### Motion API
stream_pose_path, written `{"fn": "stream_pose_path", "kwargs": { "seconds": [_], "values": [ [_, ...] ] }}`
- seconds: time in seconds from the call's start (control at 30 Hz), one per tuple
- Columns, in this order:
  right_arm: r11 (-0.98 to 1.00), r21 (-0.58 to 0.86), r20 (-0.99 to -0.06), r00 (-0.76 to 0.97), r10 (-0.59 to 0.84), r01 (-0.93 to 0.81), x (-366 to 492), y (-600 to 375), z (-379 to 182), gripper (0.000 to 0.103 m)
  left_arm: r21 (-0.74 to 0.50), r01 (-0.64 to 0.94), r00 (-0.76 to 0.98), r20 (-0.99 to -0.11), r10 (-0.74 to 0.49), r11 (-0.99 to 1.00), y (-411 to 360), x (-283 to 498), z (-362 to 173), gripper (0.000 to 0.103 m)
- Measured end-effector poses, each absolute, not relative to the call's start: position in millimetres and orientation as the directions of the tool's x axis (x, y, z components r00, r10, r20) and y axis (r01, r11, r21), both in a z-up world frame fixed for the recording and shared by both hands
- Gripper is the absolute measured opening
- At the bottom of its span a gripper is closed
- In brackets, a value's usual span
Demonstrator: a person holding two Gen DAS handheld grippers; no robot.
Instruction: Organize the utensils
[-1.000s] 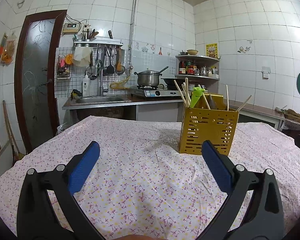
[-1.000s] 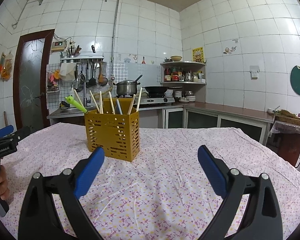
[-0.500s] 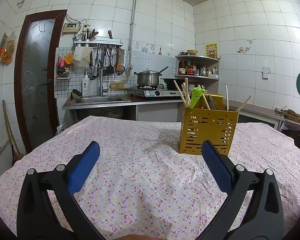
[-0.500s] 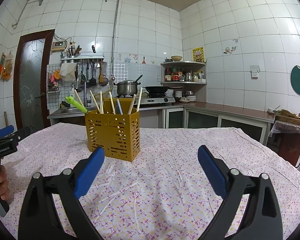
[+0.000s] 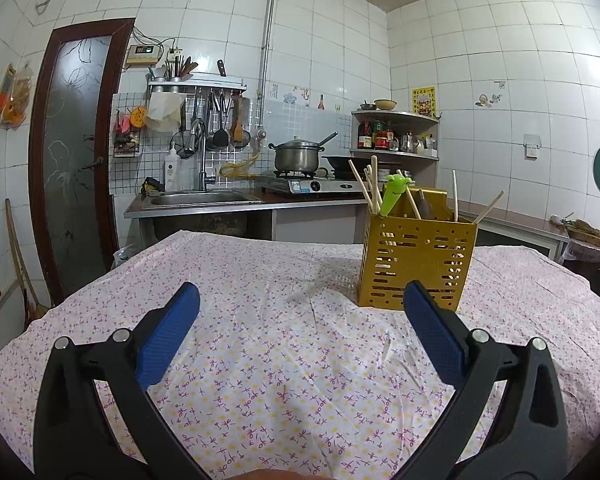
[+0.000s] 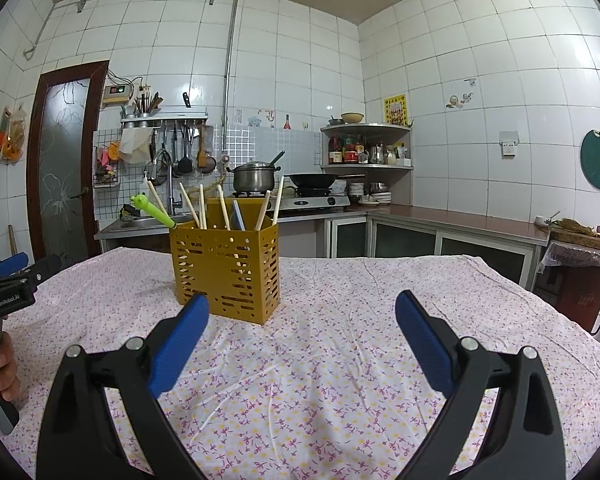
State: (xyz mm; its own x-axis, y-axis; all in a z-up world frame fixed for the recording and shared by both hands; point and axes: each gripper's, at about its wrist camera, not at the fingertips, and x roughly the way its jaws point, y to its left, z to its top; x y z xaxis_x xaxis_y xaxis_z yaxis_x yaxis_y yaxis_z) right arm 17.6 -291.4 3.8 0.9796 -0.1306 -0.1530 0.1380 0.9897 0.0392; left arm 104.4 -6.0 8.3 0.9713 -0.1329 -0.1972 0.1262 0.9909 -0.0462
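The left gripper (image 5: 300, 300) hovers over the floral cloth (image 5: 260, 320), its blue fingers (image 5: 168, 336) spread wide with nothing between them. The right gripper (image 6: 302, 308) is likewise spread wide and empty above the same cloth. A yellow slotted caddy (image 6: 226, 276) stands upright on the table, far and to the right in the left view, far and left of centre in the right view. Chopsticks (image 6: 202, 210) and a green utensil (image 6: 152, 210) stick out of its top, leaning. A hand (image 6: 0, 364) grips the left tool's handle at the left edge. A pot (image 6: 254, 178) sits on the stove behind.
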Motion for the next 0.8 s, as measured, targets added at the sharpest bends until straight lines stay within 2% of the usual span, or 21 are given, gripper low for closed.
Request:
{"fn": "stream_pose_path", "kwargs": {
  "seconds": [0.8],
  "values": [
    [0.988,0.047,-0.153,0.978,-0.14,0.149,18.2,-292.0,4.8,0.092,-0.04,0.129,0.974,-0.181,-0.134,0.991,-4.7,97.2,10.9,0.098]
  ]
}}
